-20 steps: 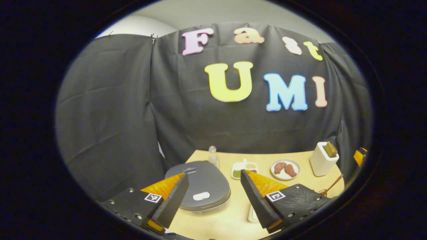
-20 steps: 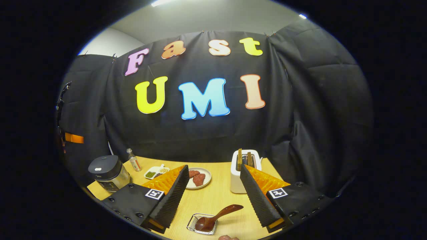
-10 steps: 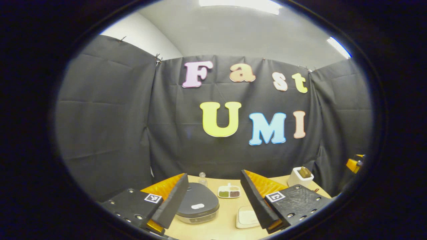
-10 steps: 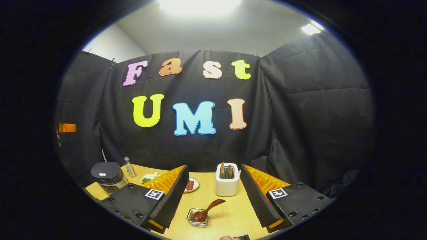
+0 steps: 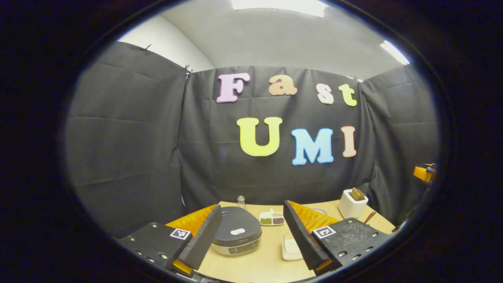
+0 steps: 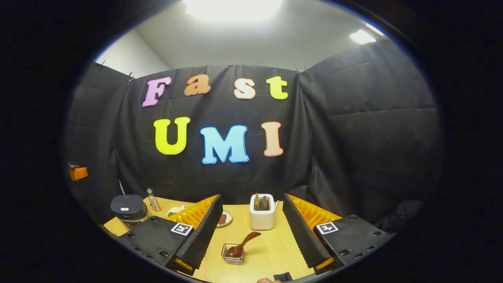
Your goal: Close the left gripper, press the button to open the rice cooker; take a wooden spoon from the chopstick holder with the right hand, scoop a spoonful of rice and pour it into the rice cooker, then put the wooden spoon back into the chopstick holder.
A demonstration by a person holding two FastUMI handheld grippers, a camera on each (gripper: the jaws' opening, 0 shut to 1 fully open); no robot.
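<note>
- Fingers of the left gripper point(image 5: 251, 239) spread wide, nothing between them; they must clench before any press
- Rice cooker point(image 5: 236, 236) sits just ahead, low and a little left of centre, lid down, its pale button point(image 5: 237, 231) facing up
- Right gripper point(image 6: 251, 236) likewise released, wooden spoon point(image 6: 240, 247) ahead between its fingers, handle leaning up to the right

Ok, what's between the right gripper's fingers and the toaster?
In the right gripper view, the wooden spoon rests in its small clear holder, ahead of the open right gripper and short of the toaster; otherwise bare table.
</note>
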